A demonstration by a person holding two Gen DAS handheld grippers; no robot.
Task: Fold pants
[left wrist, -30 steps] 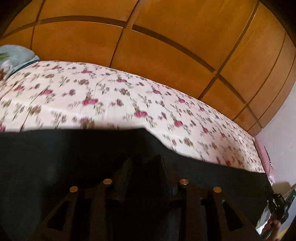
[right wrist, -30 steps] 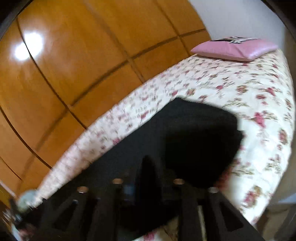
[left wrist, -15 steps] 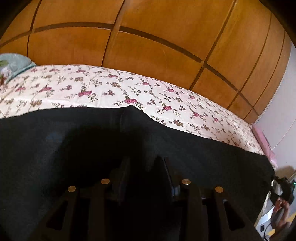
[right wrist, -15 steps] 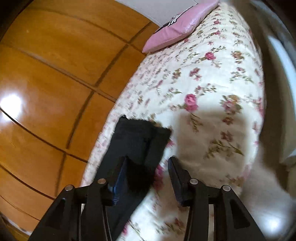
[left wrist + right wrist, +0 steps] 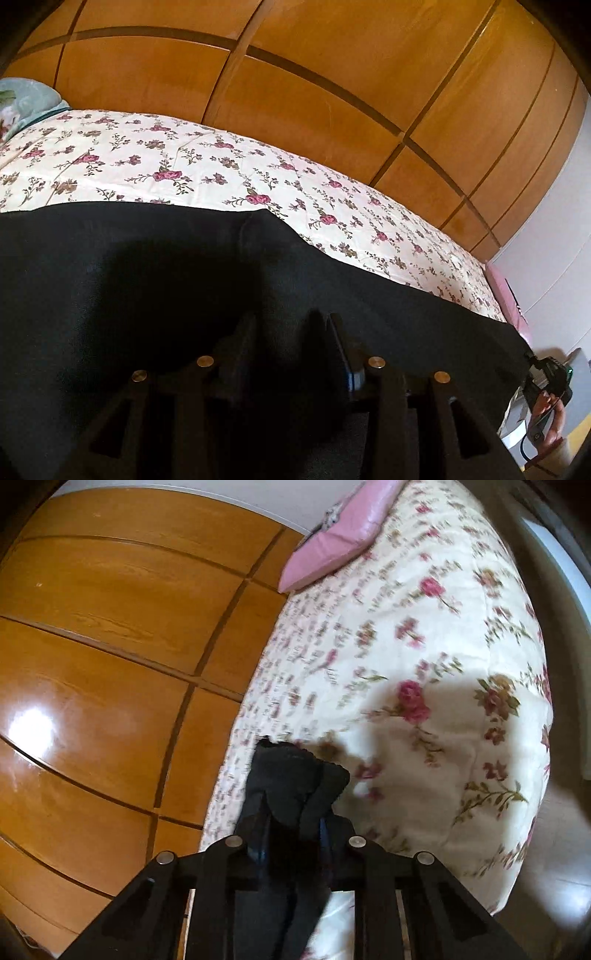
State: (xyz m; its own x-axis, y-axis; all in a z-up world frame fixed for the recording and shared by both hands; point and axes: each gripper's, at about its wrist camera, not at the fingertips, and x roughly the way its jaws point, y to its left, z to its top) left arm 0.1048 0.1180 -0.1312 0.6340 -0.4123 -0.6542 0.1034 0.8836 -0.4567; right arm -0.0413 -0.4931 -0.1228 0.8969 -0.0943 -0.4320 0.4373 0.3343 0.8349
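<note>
The black pants stretch across the lower half of the left wrist view, over the floral bedspread. My left gripper is shut on the pants' near edge; the dark cloth hides its fingertips. In the right wrist view my right gripper is shut on a bunched end of the pants, held above the floral bedspread. The other gripper and the hand holding it show at the far right of the left wrist view.
A wooden panelled wardrobe runs along the far side of the bed. A pink pillow lies at the head of the bed. A pale green pillow lies at the other end. The floor shows beyond the bed's edge.
My right gripper opened half a second ago and has shut again on the bunched end of the pants, swinging toward the pillow end. The left gripper has kept its hold, with the pants shifting slightly.
</note>
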